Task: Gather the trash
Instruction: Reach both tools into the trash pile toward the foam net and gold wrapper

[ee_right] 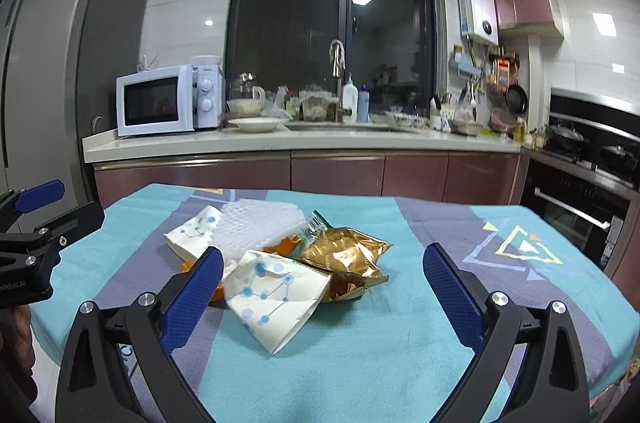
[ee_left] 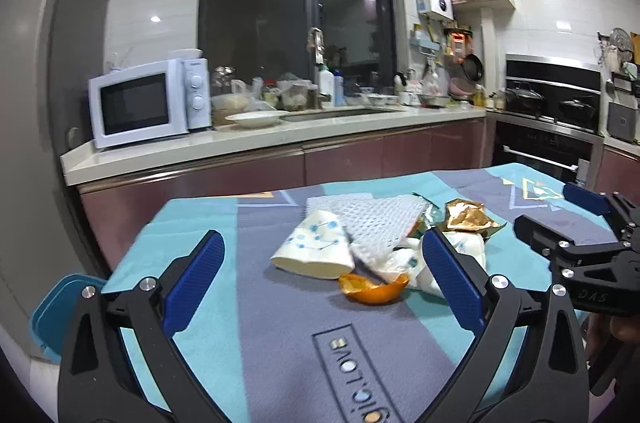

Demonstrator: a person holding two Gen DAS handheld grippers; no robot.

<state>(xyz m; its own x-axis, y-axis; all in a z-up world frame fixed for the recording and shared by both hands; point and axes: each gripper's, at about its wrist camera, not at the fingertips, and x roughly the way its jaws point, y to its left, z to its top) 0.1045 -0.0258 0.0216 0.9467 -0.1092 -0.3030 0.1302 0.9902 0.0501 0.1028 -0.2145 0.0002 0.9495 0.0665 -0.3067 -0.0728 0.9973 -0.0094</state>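
A pile of trash lies mid-table on a blue and grey cloth (ee_left: 280,335). It holds a crushed paper cup (ee_left: 314,249), a white foam net (ee_left: 376,219), an orange peel (ee_left: 374,289), a gold wrapper (ee_left: 468,217) and a second crushed cup (ee_right: 276,297). The foam net (ee_right: 260,227), gold wrapper (ee_right: 346,259) and first cup (ee_right: 192,231) also show in the right wrist view. My left gripper (ee_left: 322,265) is open, just short of the pile, and empty. My right gripper (ee_right: 324,277) is open around the near side of the pile, empty.
A blue bin (ee_left: 54,315) stands below the table's left edge. Behind the table runs a kitchen counter (ee_left: 256,139) with a microwave (ee_left: 148,103), a sink and dishes. A stove and oven (ee_right: 580,183) stand at the right.
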